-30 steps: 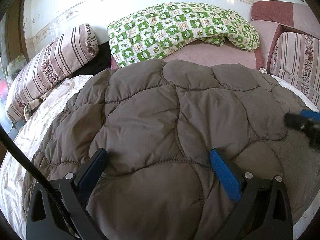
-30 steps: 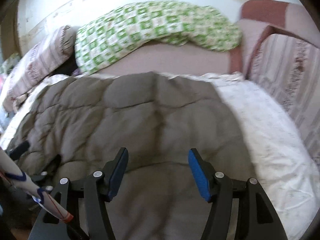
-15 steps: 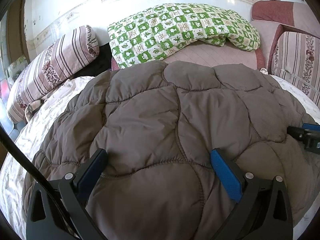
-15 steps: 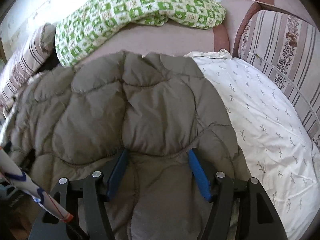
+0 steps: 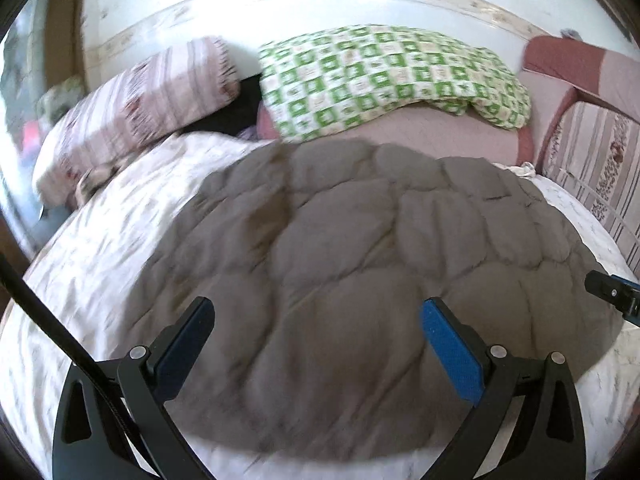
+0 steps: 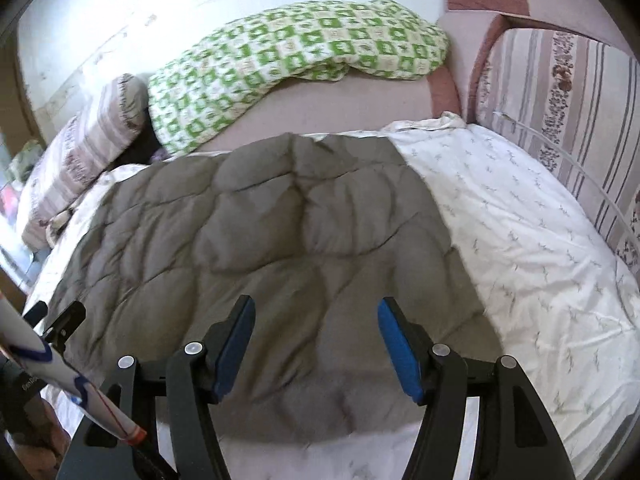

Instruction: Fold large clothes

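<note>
A grey-brown quilted coat (image 5: 360, 280) lies spread flat on the white patterned bed sheet (image 5: 100, 260). In the right wrist view the coat (image 6: 260, 240) covers the left and middle of the bed, and its near hem shows above a strip of sheet. My left gripper (image 5: 318, 320) hovers open over the coat's near part, with nothing pressed between its blue pads. My right gripper (image 6: 316, 320) is also open above the coat's near right part, holding nothing. The right gripper's tip (image 5: 612, 292) shows at the left view's right edge. The left gripper's tip (image 6: 60, 320) shows at the right view's left edge.
A green checked quilt (image 6: 280, 52) lies at the far side by the wall. A striped pillow (image 5: 140, 96) lies at the far left, and striped pink cushions (image 6: 560, 100) stand on the right. Bare white sheet (image 6: 540, 240) lies right of the coat. A black cable (image 5: 40, 320) crosses the left view.
Both grippers have drawn back and up from the coat. The coat now looks smaller and flatter, and its near hem with white sheet in front has come into view.
</note>
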Motion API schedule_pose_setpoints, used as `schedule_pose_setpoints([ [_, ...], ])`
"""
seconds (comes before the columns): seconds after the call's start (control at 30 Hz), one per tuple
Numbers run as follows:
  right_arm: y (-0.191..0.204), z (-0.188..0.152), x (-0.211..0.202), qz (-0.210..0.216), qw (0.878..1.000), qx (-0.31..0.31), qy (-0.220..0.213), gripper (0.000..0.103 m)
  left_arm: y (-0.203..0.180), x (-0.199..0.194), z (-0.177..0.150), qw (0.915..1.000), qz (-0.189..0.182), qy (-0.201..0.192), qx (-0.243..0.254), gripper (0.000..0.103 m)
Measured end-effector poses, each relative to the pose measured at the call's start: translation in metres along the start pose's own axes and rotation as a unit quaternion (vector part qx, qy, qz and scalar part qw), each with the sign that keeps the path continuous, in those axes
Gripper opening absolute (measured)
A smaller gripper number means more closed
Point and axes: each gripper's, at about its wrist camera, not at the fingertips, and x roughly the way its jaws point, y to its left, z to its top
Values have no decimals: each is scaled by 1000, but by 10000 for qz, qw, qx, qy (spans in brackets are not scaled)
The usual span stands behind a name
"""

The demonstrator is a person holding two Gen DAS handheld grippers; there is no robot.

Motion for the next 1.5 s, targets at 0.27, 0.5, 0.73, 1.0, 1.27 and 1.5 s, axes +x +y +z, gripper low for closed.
schedule_pose_setpoints([
  [0.27,23,-16,1,56,9997,-242,76,69,58,20,-21,9945,527,589,-686,103],
  [0.5,24,-30,47,-150,9974,-407,579,71,52,41,-25,9933,708,708,-575,103],
  [0.73,18,-26,20,-129,9992,-301,207,71,42,14,-21,9959,755,161,-470,103],
  [1.0,-35,-23,12,-710,9963,438,211,74,13,22,-25,9991,353,221,-67,103],
  [1.27,-28,-25,21,-876,9957,239,193,79,11,31,-29,9988,385,266,-150,103],
  [1.5,8,-24,8,-540,9978,-251,-301,79,12,32,-29,9988,384,267,-149,103],
])
